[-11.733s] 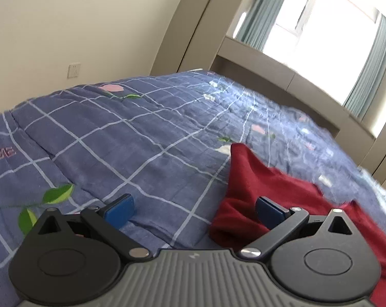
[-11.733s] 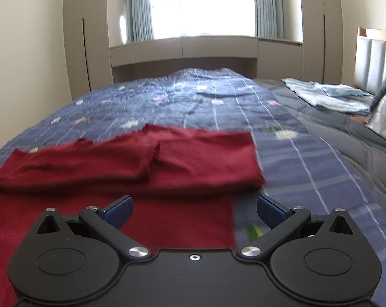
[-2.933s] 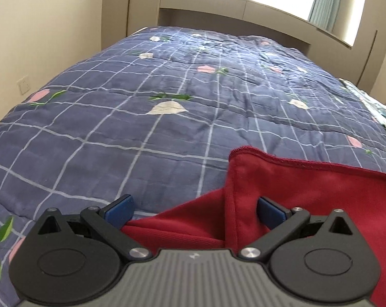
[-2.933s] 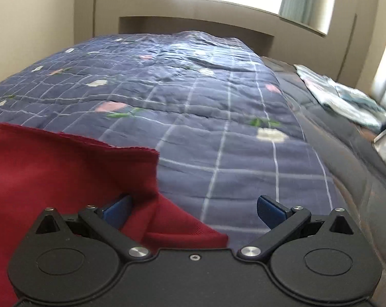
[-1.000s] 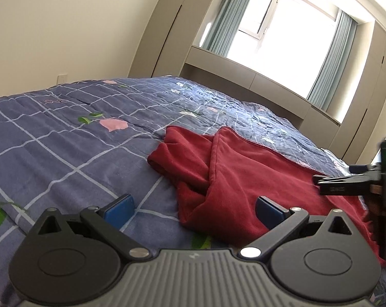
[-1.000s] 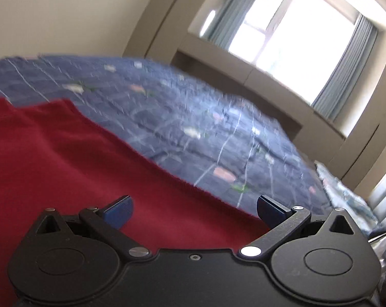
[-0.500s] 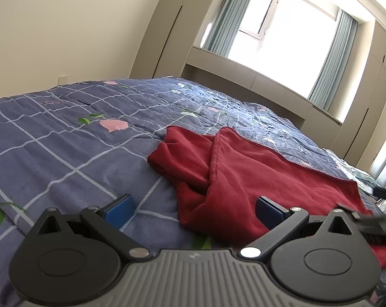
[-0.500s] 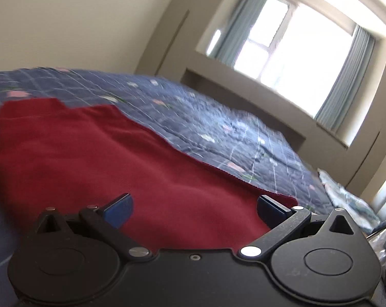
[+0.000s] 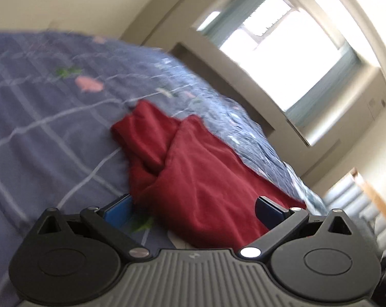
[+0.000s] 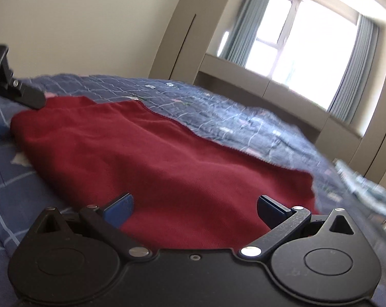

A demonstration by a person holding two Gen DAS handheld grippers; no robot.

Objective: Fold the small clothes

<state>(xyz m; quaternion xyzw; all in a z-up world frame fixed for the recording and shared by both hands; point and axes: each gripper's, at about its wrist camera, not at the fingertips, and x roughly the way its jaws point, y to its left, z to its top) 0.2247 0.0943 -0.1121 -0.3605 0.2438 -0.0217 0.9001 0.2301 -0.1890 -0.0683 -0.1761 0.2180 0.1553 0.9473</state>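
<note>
On the bedspread (image 9: 39, 117), both wide-apart grippers (image 9: 193, 208) (image 10: 194, 208) face a red garment (image 10: 154, 158); only left view shows its bunched end.

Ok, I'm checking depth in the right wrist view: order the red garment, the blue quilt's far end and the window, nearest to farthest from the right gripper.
1. Red garment: directly ahead of the open right gripper, spread out to its left.
2. Blue quilt: its far end lies beyond the garment.
3. Window: upper right, in the wall behind the bed.
</note>
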